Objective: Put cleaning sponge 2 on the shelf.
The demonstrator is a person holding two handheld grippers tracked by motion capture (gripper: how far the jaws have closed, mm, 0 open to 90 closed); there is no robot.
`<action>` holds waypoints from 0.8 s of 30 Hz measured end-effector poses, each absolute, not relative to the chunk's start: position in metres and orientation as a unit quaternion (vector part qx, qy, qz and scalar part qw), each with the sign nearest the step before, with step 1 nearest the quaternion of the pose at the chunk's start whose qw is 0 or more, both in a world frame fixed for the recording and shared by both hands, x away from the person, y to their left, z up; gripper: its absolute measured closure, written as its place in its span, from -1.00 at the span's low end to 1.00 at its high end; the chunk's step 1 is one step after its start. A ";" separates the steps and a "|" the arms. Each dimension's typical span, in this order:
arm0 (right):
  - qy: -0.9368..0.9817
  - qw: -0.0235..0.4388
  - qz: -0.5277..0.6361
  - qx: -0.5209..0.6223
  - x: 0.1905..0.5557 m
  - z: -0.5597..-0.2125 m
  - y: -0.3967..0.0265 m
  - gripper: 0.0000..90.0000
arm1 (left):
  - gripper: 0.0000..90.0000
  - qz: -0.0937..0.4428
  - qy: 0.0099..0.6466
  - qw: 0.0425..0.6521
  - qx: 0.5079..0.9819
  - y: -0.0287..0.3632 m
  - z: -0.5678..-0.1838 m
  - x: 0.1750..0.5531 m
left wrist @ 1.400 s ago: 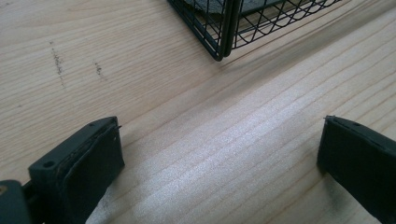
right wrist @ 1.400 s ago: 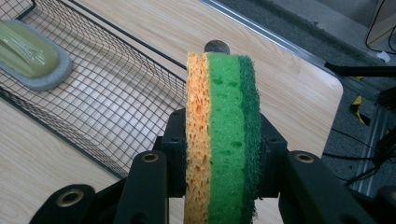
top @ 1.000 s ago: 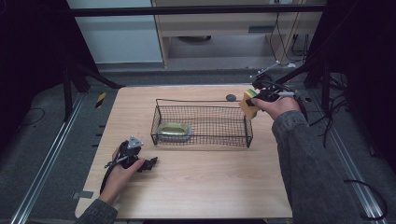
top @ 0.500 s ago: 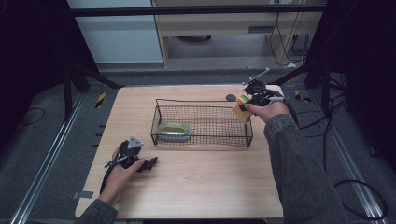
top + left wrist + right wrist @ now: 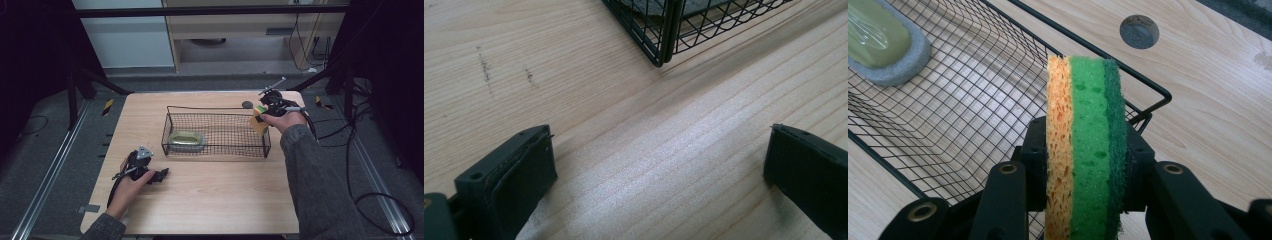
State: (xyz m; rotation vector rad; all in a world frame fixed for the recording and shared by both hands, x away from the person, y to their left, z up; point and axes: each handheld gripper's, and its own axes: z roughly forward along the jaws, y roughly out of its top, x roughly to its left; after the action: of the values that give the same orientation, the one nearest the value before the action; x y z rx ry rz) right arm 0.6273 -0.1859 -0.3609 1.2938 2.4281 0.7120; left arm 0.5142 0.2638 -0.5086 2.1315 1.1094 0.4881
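Observation:
My right gripper (image 5: 262,116) (image 5: 1084,160) is shut on a sponge (image 5: 257,125) (image 5: 1085,95) with orange, light green and dark green layers, held on edge. It hangs at the right end of a black wire basket (image 5: 230,135) (image 5: 973,90), just above the rim's corner. In the basket's left half lies a yellow-green oblong item on a grey pad (image 5: 186,141) (image 5: 883,35). My left gripper (image 5: 159,176) (image 5: 659,150) rests on the wooden table near the front left, open with only bare wood between its jaws. A basket corner (image 5: 664,35) shows ahead of it.
A round grey cap (image 5: 247,104) (image 5: 1139,31) is set in the table (image 5: 225,200) behind the basket's right end. Cables trail off the table's right side. Dark stands and floor rails flank the table.
My right hand has carried the sponge down and to the left, from beyond the basket's right end to its corner. The left hand has stayed put.

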 end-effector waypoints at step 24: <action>0.849 0.146 0.226 0.454 0.632 -0.382 -0.184 0.43 | -1.00 0.187 0.425 0.338 0.818 0.264 -0.509 0.515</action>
State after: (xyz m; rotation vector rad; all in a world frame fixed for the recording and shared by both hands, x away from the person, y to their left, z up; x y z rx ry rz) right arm 0.6316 -0.1836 -0.3825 1.3072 2.4456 0.6520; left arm 0.5146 0.2637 -0.5086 2.1318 1.1084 0.4871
